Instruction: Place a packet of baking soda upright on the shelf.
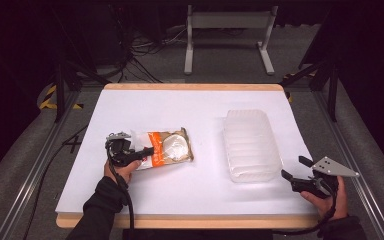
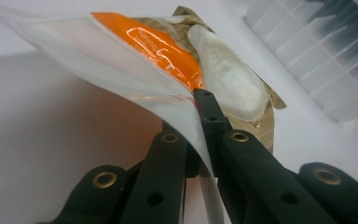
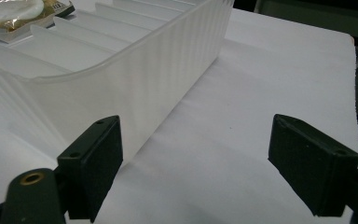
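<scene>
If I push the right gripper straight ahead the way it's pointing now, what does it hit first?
Probably the translucent bin: its near corner sits just ahead of the open right gripper, toward one jaw. The other jaw faces bare table. Depth is uncertain.

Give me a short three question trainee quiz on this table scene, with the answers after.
1. True or false: the left tongs are shut on the clear edge of the food packet.
2. How do the right tongs stand?
3. Is the ribbed plastic bin A) touching the packet, or B) apart from it, on the white table?

Key: 1 true. 2 open, nothing between them, beside the bin. 3 B.
</scene>
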Motion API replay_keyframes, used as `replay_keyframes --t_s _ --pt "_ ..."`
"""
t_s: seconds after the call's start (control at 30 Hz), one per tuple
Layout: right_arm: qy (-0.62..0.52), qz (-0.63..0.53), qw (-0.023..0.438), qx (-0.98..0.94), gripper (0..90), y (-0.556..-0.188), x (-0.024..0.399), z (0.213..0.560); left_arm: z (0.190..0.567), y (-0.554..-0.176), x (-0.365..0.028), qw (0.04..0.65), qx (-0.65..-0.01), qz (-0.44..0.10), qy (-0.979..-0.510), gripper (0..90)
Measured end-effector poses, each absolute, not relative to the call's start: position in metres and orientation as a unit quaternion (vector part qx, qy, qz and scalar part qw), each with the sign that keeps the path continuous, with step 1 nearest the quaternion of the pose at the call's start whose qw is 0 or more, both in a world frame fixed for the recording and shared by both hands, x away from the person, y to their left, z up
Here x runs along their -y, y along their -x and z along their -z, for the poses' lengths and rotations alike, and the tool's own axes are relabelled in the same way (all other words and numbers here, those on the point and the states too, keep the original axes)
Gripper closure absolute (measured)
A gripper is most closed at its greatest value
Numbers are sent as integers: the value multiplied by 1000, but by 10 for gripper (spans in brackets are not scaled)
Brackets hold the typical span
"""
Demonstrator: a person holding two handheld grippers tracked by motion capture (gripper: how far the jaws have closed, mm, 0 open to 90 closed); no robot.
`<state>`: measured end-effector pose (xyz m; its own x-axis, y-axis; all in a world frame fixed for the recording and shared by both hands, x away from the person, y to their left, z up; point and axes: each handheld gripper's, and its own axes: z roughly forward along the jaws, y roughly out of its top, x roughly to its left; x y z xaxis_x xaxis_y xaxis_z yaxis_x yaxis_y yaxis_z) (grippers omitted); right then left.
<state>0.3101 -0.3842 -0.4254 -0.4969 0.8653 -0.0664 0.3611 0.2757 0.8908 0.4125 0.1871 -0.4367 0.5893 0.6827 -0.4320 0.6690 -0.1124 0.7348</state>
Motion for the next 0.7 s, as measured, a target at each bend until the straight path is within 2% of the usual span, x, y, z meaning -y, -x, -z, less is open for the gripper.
replay_keyframes --t_s 0.13,0.37,0.7 --pt "-413 -441 288 -743 185 -310 386 425 418 -404 -179 489 -404 -48 -771 898" --pt "-417 -442 288 -740 186 -310 386 425 389 -404 -164 478 -329 -77 -811 898" --pt "-421 -447 285 -736 187 -310 388 425 337 -400 -131 412 -238 -116 -872 898"
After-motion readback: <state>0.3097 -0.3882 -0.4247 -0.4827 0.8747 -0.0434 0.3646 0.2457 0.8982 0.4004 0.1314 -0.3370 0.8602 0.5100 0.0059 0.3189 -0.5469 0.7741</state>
